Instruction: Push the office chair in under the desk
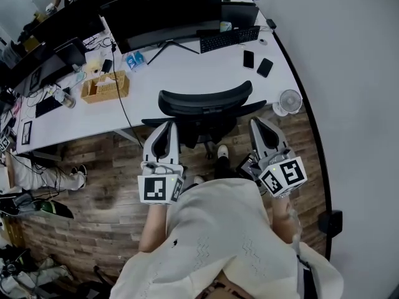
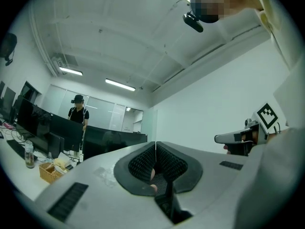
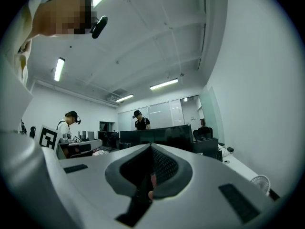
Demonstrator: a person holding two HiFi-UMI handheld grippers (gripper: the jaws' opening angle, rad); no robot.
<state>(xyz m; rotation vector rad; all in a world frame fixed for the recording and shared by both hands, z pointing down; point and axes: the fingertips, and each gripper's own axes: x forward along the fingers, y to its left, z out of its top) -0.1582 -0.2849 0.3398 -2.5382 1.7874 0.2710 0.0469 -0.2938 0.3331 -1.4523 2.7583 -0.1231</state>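
Head view: office chair (image 1: 206, 108) stands at the desk's (image 1: 187, 73) near edge, backrest about level with it. Left gripper (image 1: 168, 127) and right gripper (image 1: 258, 123) hang short of that edge, touching nothing. Left gripper view: jaws together, empty. Right gripper view: likewise closed, empty. Judged: chair near home; any final push calls for closed tips against the backrest, deskward.
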